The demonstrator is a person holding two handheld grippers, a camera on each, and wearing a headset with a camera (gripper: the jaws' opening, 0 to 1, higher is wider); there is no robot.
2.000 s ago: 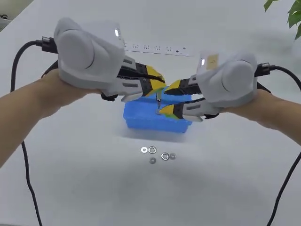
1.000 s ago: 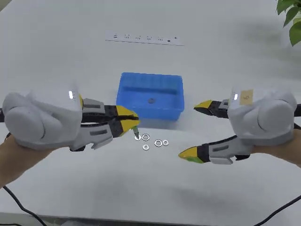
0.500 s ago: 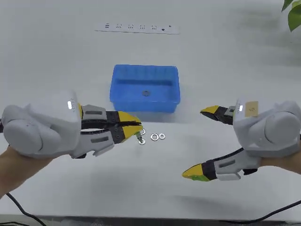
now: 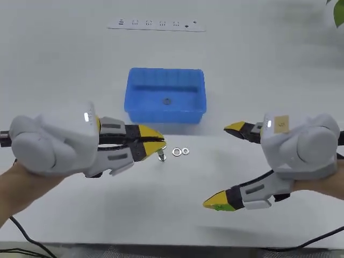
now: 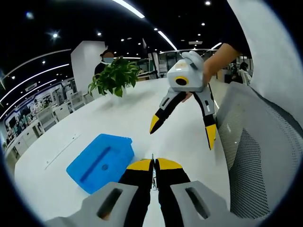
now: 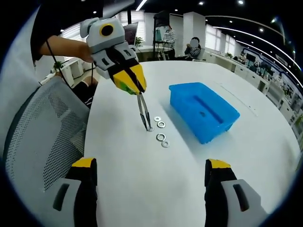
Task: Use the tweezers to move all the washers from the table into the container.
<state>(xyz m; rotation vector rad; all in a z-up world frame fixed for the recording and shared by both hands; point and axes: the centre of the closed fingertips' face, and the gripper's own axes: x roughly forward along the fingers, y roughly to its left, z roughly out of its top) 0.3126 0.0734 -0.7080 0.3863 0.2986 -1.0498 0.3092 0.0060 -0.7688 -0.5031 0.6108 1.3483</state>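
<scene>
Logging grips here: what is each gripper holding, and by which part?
Left gripper: the tweezers, clamped at their top end, tips down at the washers. Right gripper: open, holding nothing.

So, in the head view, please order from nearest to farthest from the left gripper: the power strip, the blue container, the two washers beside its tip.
1. Two washers, on the table just right of the left gripper.
2. Blue container, beyond them, toward the table's middle.
3. Power strip, at the far side of the table.
</scene>
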